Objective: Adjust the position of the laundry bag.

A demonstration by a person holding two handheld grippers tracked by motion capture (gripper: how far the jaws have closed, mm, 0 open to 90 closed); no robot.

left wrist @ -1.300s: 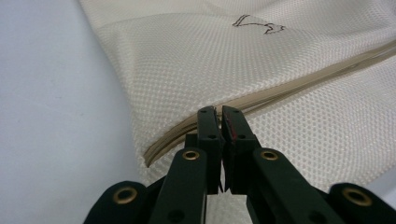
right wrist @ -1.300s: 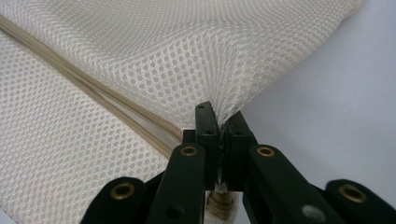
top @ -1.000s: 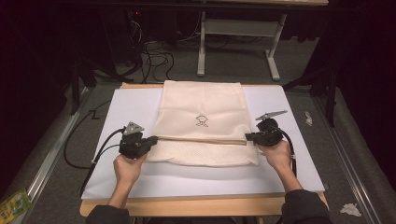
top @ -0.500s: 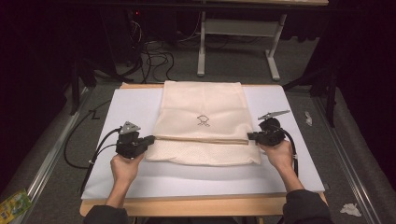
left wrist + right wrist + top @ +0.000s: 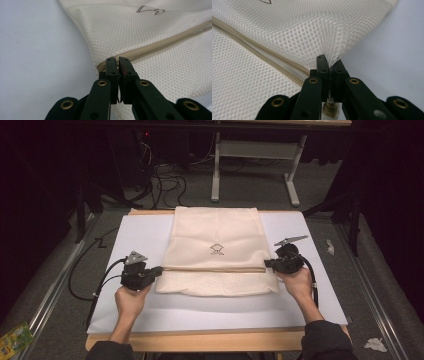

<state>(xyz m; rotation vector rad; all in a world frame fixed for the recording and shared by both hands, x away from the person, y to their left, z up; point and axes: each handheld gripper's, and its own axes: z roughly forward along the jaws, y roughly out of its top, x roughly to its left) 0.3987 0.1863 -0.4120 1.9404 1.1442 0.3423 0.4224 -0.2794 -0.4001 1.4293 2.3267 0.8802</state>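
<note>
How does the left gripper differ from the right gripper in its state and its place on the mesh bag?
The left gripper is shut with no cloth between its jaws, off the mesh bag at the zip seam's left end; the right gripper is shut on the bag's right edge, mesh bunched between its jaws. Both sit level with the seam, one hand each.
</note>
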